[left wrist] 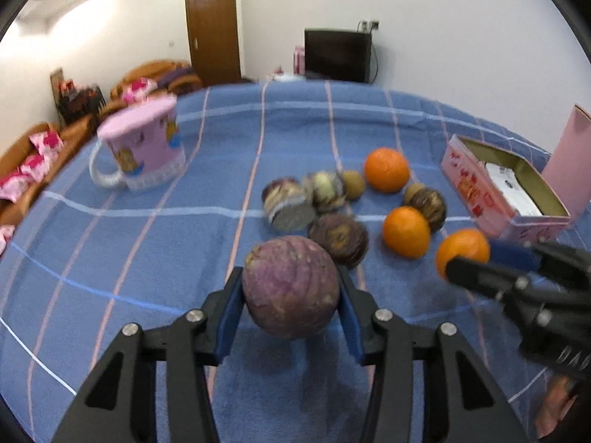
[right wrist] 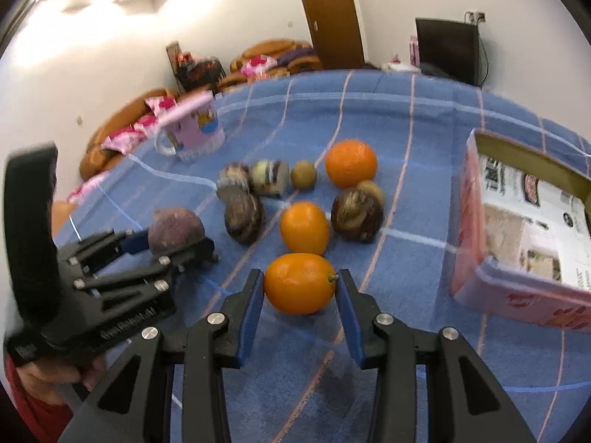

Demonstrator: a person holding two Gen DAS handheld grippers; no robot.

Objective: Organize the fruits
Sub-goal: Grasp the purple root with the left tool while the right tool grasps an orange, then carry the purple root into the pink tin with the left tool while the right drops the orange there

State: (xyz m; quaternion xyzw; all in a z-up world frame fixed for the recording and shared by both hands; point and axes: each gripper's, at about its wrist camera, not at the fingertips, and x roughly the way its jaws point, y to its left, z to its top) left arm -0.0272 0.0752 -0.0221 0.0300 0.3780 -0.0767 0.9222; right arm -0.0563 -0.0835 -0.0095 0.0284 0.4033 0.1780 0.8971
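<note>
Both tongs loaded. Left gripper partly closed, blue pads pressed on either side of a round dull-purple ribbed fruit, clamped just above the blue checked tablecloth. Right gripper also closed down, pads touching both flanks of a smooth bright-orange citrus fruit, near the cloth; contact with the cloth underneath cannot be told.

Rest of the pile beyond the fingertips: two more oranges, several dark brown-purple mottled fruits, a small tan round fruit. Open pink cardboard box on the right side, pink cup with clear handle far left, well apart from the fruit.

Risks, as judgement: both fruits are round and gripped near their widest line, so a small tilt or a fast swing could let either one squirt out and roll into the pile. Purple fruit fills the jaws, ribbed skin may help hold; orange skin is slick, likelier to slip. Grippers sit close together, so crossing paths could knock one against the other.

Orientation: held orange's long axis runs across the jaws, stem nub at the right pad. Purple fruit near-spherical, no clear long axis; pale stem scar faces upper left.
</note>
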